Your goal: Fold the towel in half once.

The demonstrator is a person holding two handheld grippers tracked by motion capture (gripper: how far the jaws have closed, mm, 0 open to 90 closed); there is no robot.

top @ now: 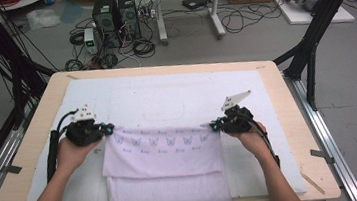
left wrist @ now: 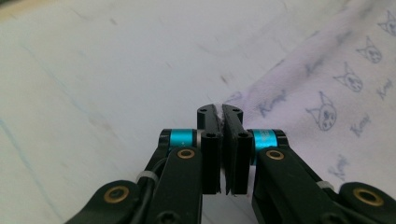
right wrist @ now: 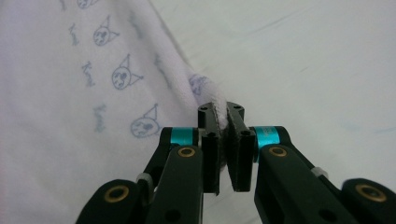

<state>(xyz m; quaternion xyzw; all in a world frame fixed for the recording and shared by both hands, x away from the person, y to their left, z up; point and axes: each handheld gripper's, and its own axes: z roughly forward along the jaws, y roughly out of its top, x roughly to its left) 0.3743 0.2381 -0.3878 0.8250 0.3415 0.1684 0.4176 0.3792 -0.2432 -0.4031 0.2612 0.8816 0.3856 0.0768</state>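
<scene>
Table (top: 32, 161): pale wood, covered by a white mat (top: 176, 93)
Towel (top: 166, 167): lilac with cat-face print; folded on the mat; near end hangs over the table's front edge
Left gripper (top: 110, 129): jaws clamped on the towel's far left corner
Right gripper (top: 213, 125): jaws clamped on the far right corner
</scene>
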